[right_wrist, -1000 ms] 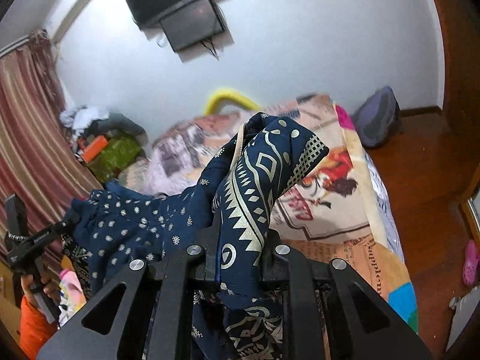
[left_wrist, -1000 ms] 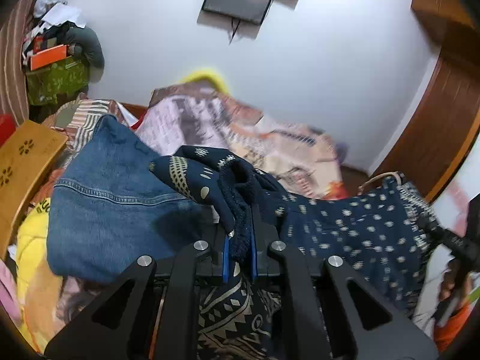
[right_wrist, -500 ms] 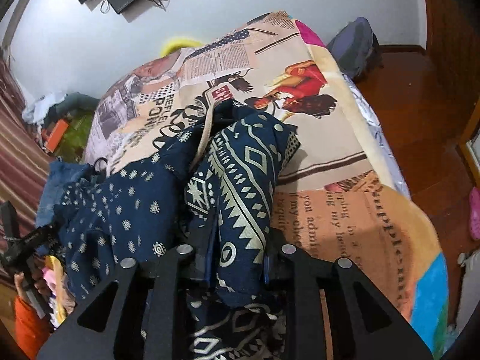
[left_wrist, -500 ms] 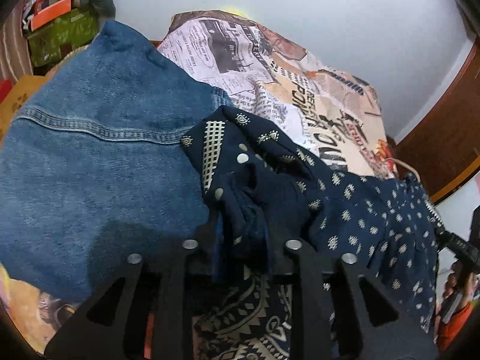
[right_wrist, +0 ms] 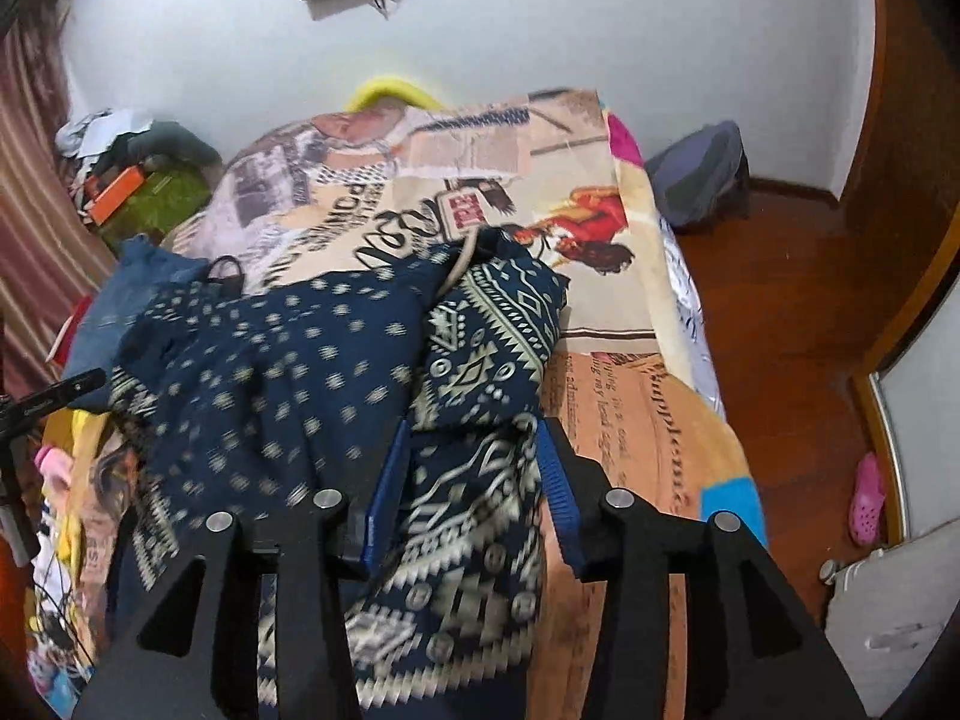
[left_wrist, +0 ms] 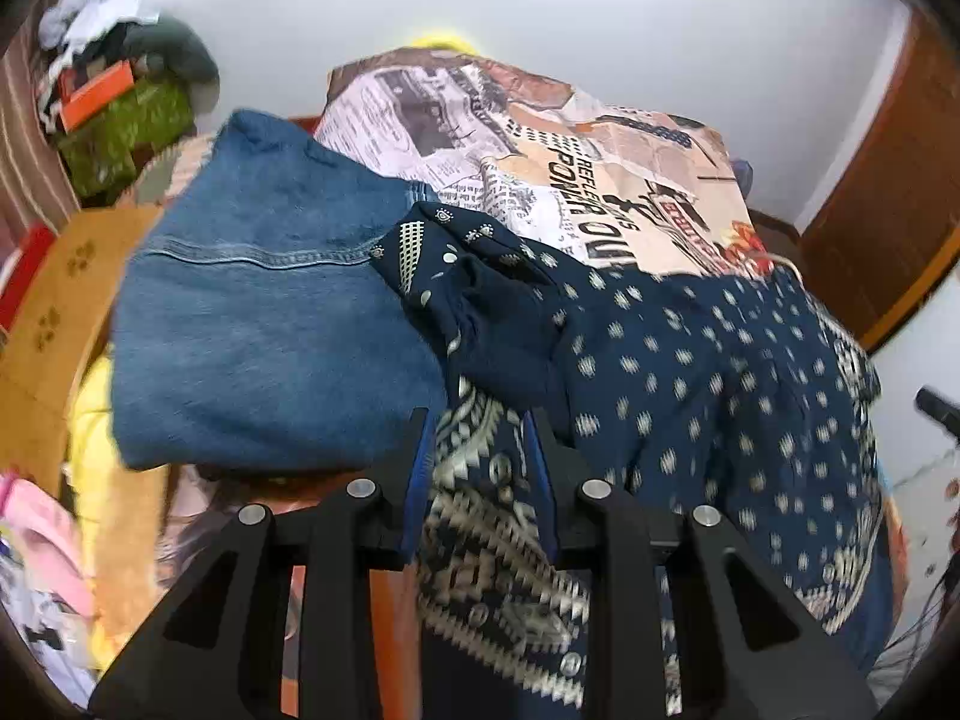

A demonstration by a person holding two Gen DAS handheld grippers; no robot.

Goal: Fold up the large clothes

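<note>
I see the dark blue dress [left_wrist: 690,372] lying in a heap on the bed [right_wrist: 630,420]. It has little white dots on top and a white zigzag pattern lower down. My left gripper [left_wrist: 480,438] is spread a bit. The patterned cloth runs between its two blue pads [left_wrist: 420,468], but they do not squeeze it. My right gripper [right_wrist: 474,450] is opening up right now. The patterned part of the dress lies between its pads [right_wrist: 555,480] too, loose and not pinched. Just beside the dress, on the left, sits a folded pair of blue jeans [left_wrist: 270,324], and the dress edge touches it. The bed has a blanket with newspaper pictures [left_wrist: 540,138]. Near the white wall is a pile of stuff with a green box [left_wrist: 126,132]. A pink shoe [right_wrist: 867,498] is on the brown floor.
</note>
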